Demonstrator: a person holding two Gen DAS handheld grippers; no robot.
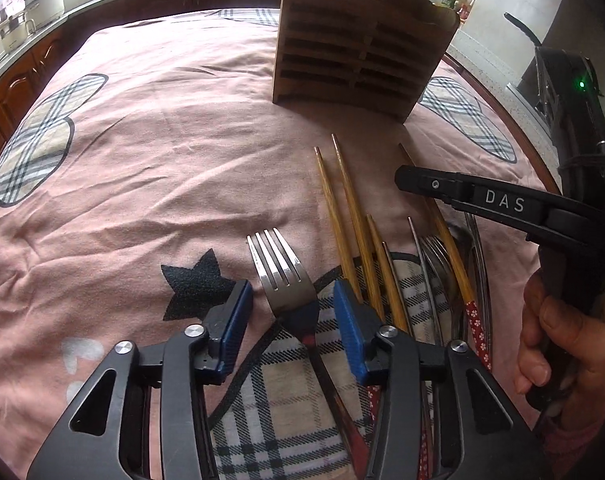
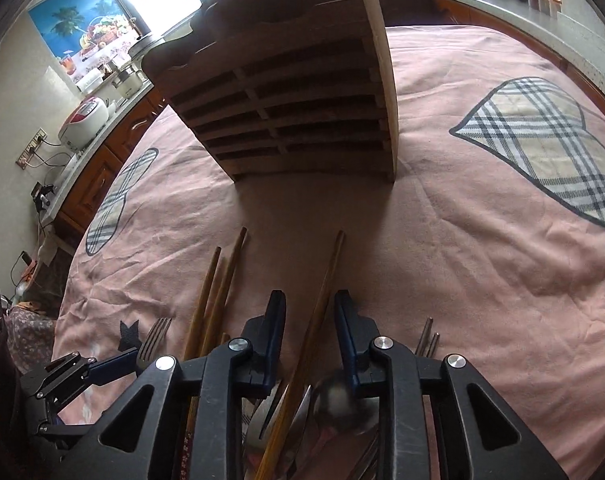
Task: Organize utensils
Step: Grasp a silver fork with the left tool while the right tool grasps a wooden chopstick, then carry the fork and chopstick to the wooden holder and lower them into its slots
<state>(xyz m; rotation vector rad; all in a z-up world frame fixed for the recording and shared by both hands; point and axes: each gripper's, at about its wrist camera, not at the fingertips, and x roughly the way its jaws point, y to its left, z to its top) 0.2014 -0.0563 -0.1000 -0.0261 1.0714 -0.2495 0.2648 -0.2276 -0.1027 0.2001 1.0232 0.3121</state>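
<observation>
Two grippers: both reach down over a pile of utensils on a pink cloth [image 1: 150,168] with plaid patches.
Left gripper [image 1: 288,308]: lower centre of the left wrist view; its blue pads [image 1: 348,320] stand on either side of a fork with a clear gap on each side, so the jaws are apart and not yet pressing.
Fork [image 1: 280,268]: centre of the left wrist view, tines pointing up the frame, handle running down between the jaws over a plaid patch.
Right gripper [image 2: 308,332]: lower centre of the right wrist view; the jaws are narrow but apart, with one wooden chopstick passing between them; whether the pads touch it I cannot tell.
Chopstick between the right jaws [image 2: 328,276]: runs from the bottom centre up to mid-frame, tip on the cloth.
Other chopsticks [image 1: 344,216]: right of the fork in the left wrist view, side by side, tips toward the rack.
Metal cutlery [image 1: 438,256]: heaped at lower right, partly under the chopsticks.
Wooden slotted rack [image 1: 358,44]: upright on the cloth, top centre of both views, well apart from the pile.
Person's hand [image 1: 558,344]: right edge of the left wrist view, wrapped around the right gripper's handle.
Counter [image 2: 542,0]: along the upper edges, carrying jars and appliances.
</observation>
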